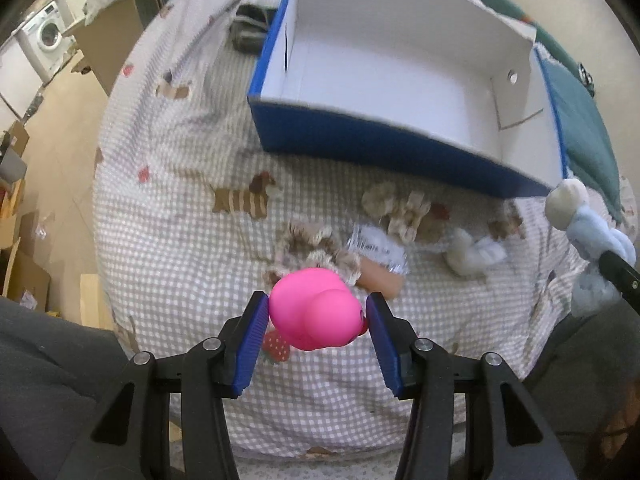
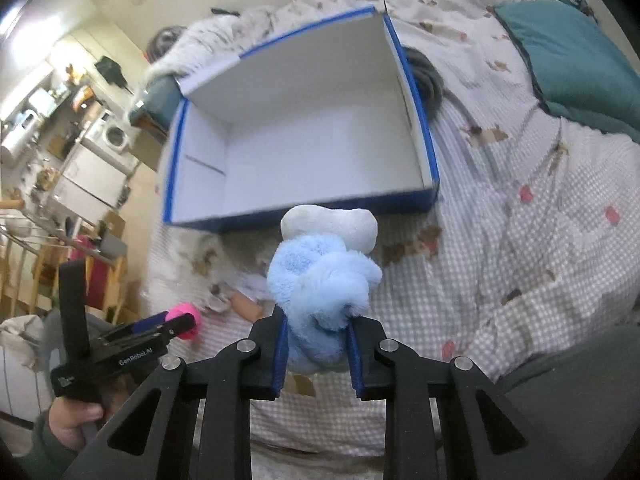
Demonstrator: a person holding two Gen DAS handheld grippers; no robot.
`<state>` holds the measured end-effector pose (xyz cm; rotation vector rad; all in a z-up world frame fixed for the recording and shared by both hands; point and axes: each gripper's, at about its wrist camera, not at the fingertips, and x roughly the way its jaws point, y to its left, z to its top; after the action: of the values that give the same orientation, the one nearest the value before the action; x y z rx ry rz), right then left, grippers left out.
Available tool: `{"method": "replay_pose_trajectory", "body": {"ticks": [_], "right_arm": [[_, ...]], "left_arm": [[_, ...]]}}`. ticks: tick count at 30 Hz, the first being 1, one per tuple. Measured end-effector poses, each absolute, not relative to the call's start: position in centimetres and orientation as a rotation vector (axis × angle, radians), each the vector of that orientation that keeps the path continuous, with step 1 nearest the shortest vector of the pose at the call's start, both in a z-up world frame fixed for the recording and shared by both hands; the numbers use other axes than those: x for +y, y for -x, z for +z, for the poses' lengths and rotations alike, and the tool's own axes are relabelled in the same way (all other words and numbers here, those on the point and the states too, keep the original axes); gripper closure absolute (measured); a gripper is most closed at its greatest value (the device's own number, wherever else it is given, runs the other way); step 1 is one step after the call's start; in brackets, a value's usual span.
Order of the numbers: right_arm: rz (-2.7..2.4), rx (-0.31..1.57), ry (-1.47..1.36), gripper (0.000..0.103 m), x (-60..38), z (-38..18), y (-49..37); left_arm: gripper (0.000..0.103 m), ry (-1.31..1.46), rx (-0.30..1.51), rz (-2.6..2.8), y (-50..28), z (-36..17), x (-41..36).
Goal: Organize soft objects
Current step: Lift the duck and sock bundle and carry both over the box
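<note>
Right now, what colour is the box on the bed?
The box is blue outside and white inside, clearest in the right wrist view.

The left gripper (image 1: 316, 320), black-armed with ribbed blue pads, is pointed steeply down above the checked bedspread (image 1: 180, 240), its jaws closed on a rounded bright-pink rubber toy (image 1: 316, 312). The right gripper (image 2: 316, 340) is likewise tilted down over that bedspread, its jaws pinched on a fluffy pale-blue and cream plush toy (image 2: 320, 280). A bare hand (image 2: 76, 420) is wrapped around the left gripper's handle.
</note>
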<state>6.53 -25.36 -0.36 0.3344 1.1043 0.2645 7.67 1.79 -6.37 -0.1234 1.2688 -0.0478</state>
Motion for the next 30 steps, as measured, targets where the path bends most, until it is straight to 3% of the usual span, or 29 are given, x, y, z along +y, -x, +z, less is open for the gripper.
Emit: {"method": "replay_pose_trajectory", "body": {"ticks": [18,30], "right_arm": [[0.246,1.023,-0.300,0.077,-24.1,0.9,-12.0],[0.246,0.996,-0.295,0.077,-23.0,-1.0,-19.5]], "left_arm": [[0.056,0.037,1.157,-0.048,-15.6,-0.6,0.5],[0.056,-0.042,1.107,-0.073,-23.1,-1.5,-1.8]]}}
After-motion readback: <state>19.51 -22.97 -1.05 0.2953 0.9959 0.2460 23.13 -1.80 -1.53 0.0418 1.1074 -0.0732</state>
